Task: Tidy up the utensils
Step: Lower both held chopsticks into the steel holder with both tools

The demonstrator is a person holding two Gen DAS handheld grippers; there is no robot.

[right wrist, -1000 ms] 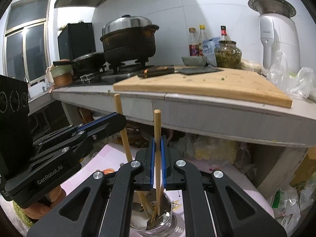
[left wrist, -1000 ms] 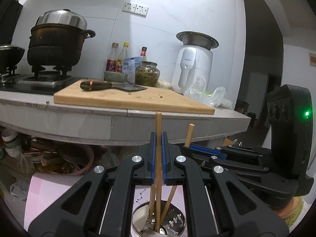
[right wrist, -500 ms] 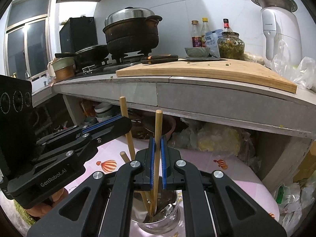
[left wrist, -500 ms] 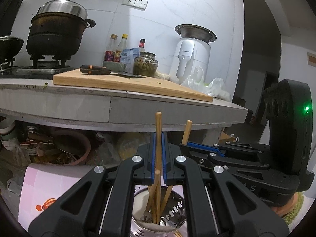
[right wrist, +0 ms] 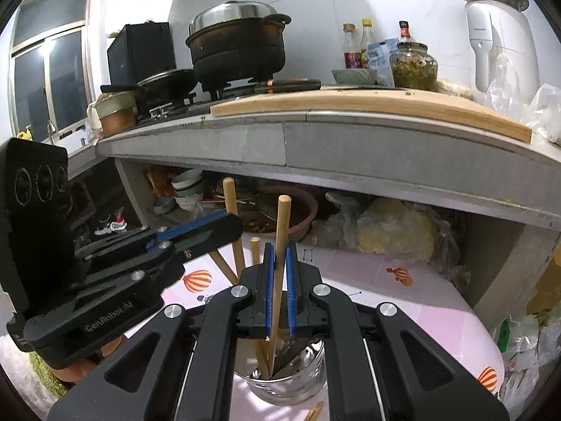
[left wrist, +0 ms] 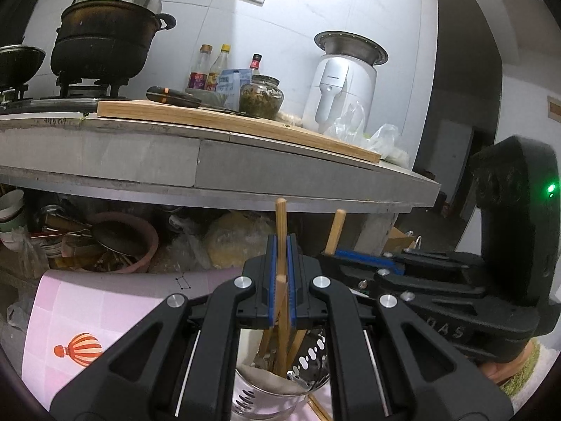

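My left gripper [left wrist: 281,245] is shut on an upright wooden chopstick [left wrist: 281,221] whose lower end dips into the perforated steel utensil holder [left wrist: 277,391]. My right gripper [right wrist: 278,256] is shut on a second chopstick [right wrist: 281,231], its tip inside the same holder [right wrist: 285,386]. Each gripper shows in the other's view: the right one [left wrist: 361,256] to the right, the left one [right wrist: 224,219] to the left. More chopsticks [right wrist: 255,249] lean in the holder. One chopstick [right wrist: 313,412] lies on the table beside it.
The holder stands on a pink table with balloon prints [right wrist: 403,301]. Behind rises a concrete counter [left wrist: 196,161] with a wooden cutting board [left wrist: 224,119], a knife, jars, a pot on a stove and a white appliance. Bowls and bags fill the shelf under it.
Both grippers have sunk with their chopsticks, so the counter has risen in both views. The chopstick tips now reach deeper into the holder.
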